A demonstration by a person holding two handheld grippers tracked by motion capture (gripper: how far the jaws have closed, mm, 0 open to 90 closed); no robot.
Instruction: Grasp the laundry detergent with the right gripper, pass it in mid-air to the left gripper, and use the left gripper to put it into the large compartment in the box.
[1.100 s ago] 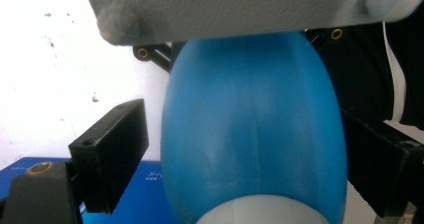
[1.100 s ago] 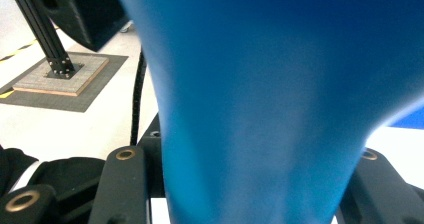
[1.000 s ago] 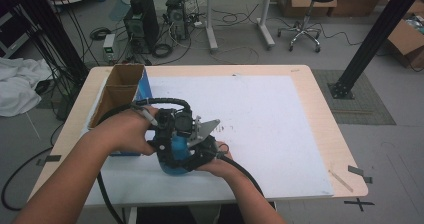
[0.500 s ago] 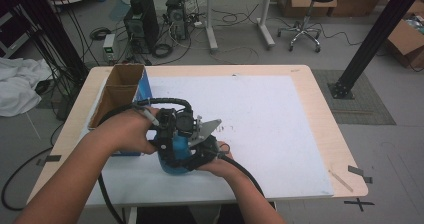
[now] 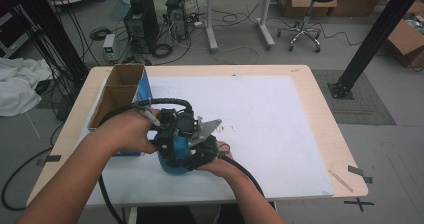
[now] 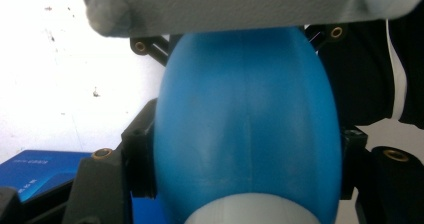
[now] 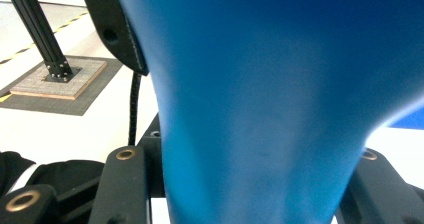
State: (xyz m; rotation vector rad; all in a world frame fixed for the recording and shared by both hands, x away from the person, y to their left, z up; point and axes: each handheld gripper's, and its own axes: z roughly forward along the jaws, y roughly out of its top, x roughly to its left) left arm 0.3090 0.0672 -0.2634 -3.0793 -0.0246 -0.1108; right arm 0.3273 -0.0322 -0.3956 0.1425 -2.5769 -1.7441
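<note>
A blue bulb-shaped bottle [image 5: 176, 160] is held just above the white sheet, near the table's front left. My left gripper [image 5: 170, 134] comes at it from the left and my right gripper [image 5: 204, 153] from the right, with the hands close together. In the left gripper view the bottle's wide body [image 6: 245, 134] sits between the black jaws of the left gripper [image 6: 245, 151], with a white part [image 6: 250, 211] at the bottom. In the right gripper view the right gripper [image 7: 247, 184] is shut on the bottle's narrower part [image 7: 260, 149].
An open cardboard box with a blue side [image 5: 120, 96] stands at the table's left edge, close behind the left hand. The white sheet [image 5: 270, 114] covers most of the table top. A black post [image 5: 372, 39], a stool and computer cases stand on the floor beyond.
</note>
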